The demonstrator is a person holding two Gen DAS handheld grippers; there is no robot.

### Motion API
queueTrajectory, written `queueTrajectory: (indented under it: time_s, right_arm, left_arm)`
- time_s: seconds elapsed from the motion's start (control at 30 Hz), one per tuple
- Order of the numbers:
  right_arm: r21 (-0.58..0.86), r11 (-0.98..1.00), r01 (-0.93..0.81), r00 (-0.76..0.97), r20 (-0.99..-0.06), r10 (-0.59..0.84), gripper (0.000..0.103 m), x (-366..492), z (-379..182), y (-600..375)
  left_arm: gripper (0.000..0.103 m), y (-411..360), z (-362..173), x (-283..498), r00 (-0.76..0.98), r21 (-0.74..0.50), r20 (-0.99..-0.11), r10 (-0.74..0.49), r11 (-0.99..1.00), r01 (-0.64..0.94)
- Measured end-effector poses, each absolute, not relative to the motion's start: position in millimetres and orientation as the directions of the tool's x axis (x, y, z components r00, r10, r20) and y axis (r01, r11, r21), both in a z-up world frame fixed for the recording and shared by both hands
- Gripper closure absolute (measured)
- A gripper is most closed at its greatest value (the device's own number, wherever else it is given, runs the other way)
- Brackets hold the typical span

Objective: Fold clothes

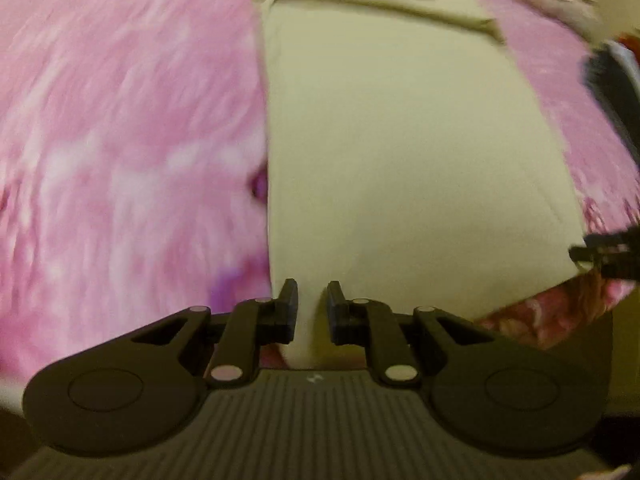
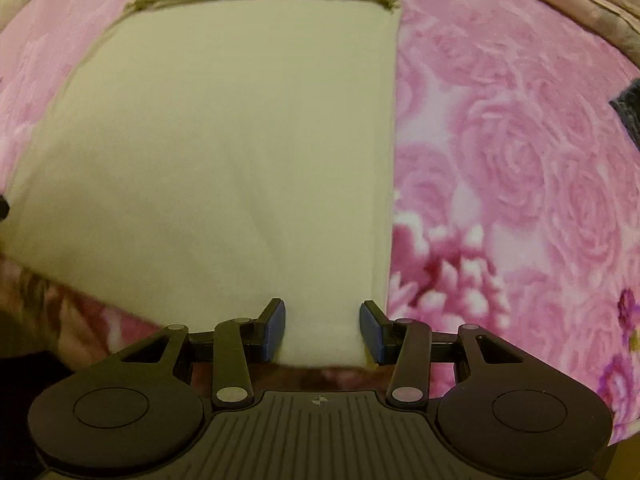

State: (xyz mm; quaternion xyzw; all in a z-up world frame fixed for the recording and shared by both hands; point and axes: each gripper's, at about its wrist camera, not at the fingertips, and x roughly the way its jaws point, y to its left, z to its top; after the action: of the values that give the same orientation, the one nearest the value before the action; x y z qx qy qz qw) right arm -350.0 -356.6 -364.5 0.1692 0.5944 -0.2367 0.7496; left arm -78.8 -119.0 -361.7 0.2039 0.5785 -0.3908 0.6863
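No readable brand or writing shows — only a small round mark on the ribbed body of each gripper.

The pale garment (image 2: 224, 152) lies flat as a long folded rectangle on the pink rose-printed blanket (image 2: 520, 152); its far end is bunched into folds toward the blanket's far edge, and its near end reaches down between the fingers of both grippers.

The left gripper (image 1: 313, 308) points steeply down over the garment's near left corner, its jaws narrowly parted with cloth seen in the gap; whether the pads actually pinch it I cannot tell, as this view is blurred.

The right gripper (image 2: 322, 330) also points steeply down, over the garment's near right corner — jaws spread, blue pads (image 2: 277, 330) standing either side of a strip of cloth.
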Motion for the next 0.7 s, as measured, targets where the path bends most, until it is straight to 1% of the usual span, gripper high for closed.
queueTrajectory:
  time_s: [0.07, 0.13, 0.17, 0.2, 0.23, 0.27, 0.37, 0.43, 0.57, 0.7]
  right_arm:
    - [-0.018, 0.838, 0.546, 0.157, -0.98, -0.124, 0.057, -346.6, -357.3, -357.6]
    - [0.022, 0.821, 0.57, 0.168, -0.982, -0.09, 0.057, -350.4, -340.0, -358.6]
    - [0.044, 0.812, 0.582, 0.176, -0.982, -0.073, 0.053, -353.3, -330.7, -358.8]
    - [0.064, 0.801, 0.595, 0.189, -0.98, -0.061, 0.031, -358.5, -319.5, -358.0]
    - [0.072, 0.79, 0.609, 0.196, -0.979, -0.062, 0.017, -364.7, -307.0, -356.7]
    - [0.081, 0.781, 0.62, 0.209, -0.976, -0.064, 0.009, -370.8, -294.8, -355.4]
    - [0.122, 0.781, 0.612, 0.267, -0.962, -0.059, 0.009, -385.0, -257.0, -352.8]
    - [0.139, 0.777, 0.614, 0.293, -0.954, -0.061, 0.009, -393.7, -233.4, -350.1]
    - [0.16, 0.769, 0.618, 0.341, -0.937, -0.079, 0.009, -406.9, -188.5, -342.6]
    - [0.164, 0.782, 0.601, 0.381, -0.919, -0.1, 0.009, -416.6, -161.1, -337.2]
  left_arm:
    - [0.09, -120.6, -350.4, -94.4, 0.039, -0.144, -0.968, -0.25, 0.673, 0.726]
    - [0.087, -124.7, -330.6, -117.2, 0.043, -0.132, -0.973, -0.226, 0.701, 0.7]
    - [0.084, -126.6, -319.5, -127.6, 0.052, -0.13, -0.972, -0.23, 0.706, 0.696]
    - [0.082, -128.5, -307.4, -138.1, 0.068, -0.126, -0.969, -0.238, 0.709, 0.694]
    - [0.078, -130.1, -293.6, -149.7, 0.088, -0.121, -0.964, -0.25, 0.713, 0.69]
    - [0.076, -131.8, -280.0, -160.0, 0.11, -0.118, -0.959, -0.263, 0.718, 0.686]
    - [0.075, -137.3, -240.2, -183.9, 0.16, -0.112, -0.943, -0.291, 0.731, 0.673]
    - [0.072, -138.7, -215.7, -196.2, 0.196, -0.097, -0.934, -0.299, 0.74, 0.665]
    - [0.068, -139.3, -171.3, -217.5, 0.278, -0.035, -0.918, -0.281, 0.757, 0.652]
    - [0.065, -136.3, -139.5, -234.3, 0.336, 0.012, -0.903, -0.266, 0.768, 0.64]
